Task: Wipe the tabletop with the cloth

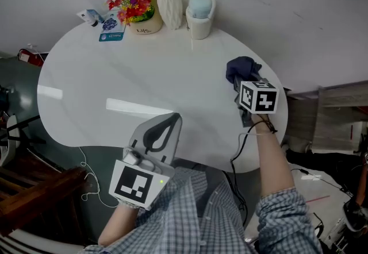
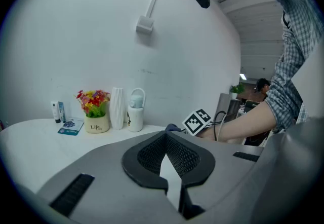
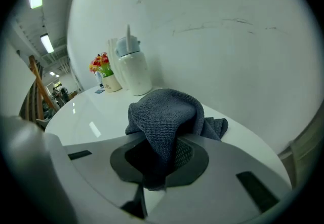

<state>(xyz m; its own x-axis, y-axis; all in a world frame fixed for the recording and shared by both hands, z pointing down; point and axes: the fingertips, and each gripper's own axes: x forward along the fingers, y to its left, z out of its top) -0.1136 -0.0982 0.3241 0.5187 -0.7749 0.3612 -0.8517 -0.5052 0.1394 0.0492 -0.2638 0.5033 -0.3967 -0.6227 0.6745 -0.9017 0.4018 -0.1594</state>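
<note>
cloth (image 1: pixel 241 69): dark blue-grey towelling, bunched in a loose heap at the right side of the table (image 1: pixel 115 74), near its far right edge; its lower folds lie on the white top.
right gripper (image 1: pixel 240 89): at the table's right side, jaws closed on a fold of the cloth (image 3: pixel 164 116); the fabric fills the gap between the pads and humps up over the jaw tips.
left gripper (image 1: pixel 163 132): at the table's near edge, pointing toward its far side; in its own view (image 2: pixel 169 159) the jaw tips meet, with nothing between them and only a thin sliver of white tabletop showing lower down.
table: white, rounded and glossy, against a white wall.
flower pot (image 1: pixel 138 11): cream pot of red, yellow and pink flowers at the table's far edge.
vase (image 1: pixel 169 4): ribbed, white, upright at the far edge, just right of the flower pot.
handled holder (image 1: pixel 200 12): white, with a pale blue rounded thing inside, at the far edge, right of the vase.
card (image 1: pixel 111 31): small, blue, flat on the table's far left part.
arms: bare forearms, checked sleeves.
</note>
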